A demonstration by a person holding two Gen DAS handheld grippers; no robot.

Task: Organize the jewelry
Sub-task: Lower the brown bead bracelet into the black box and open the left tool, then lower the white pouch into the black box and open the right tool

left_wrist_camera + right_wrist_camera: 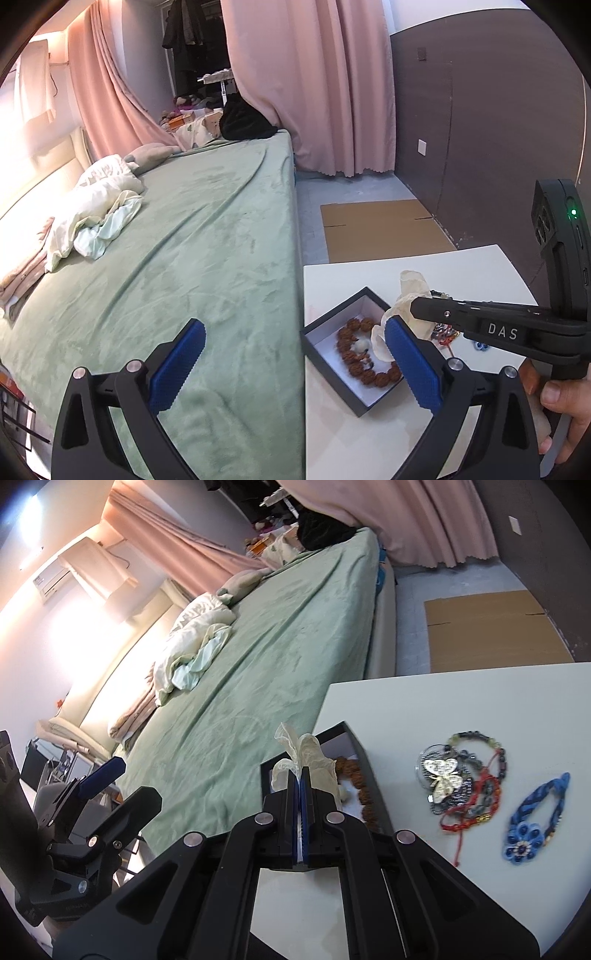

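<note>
A black box with a white inside [325, 325] stands at the left edge of the white table [480, 266]. A brown bead bracelet [369, 373] lies in it. My right gripper [300, 771] is shut on a cream crumpled cloth [306, 755] and holds it over the box [354, 746]; the cloth also shows in the left wrist view [410, 291]. My left gripper [295, 350] is open and empty, its right finger beside the box. A tangle of bracelets with a butterfly charm [461, 779] and a blue flower bracelet [535, 819] lie on the table.
A bed with a green blanket [203, 240] adjoins the table on the left, with crumpled bedding [96, 206] on it. Flat cardboard [384, 229] lies on the floor beyond the table. Pink curtains [314, 81] hang behind.
</note>
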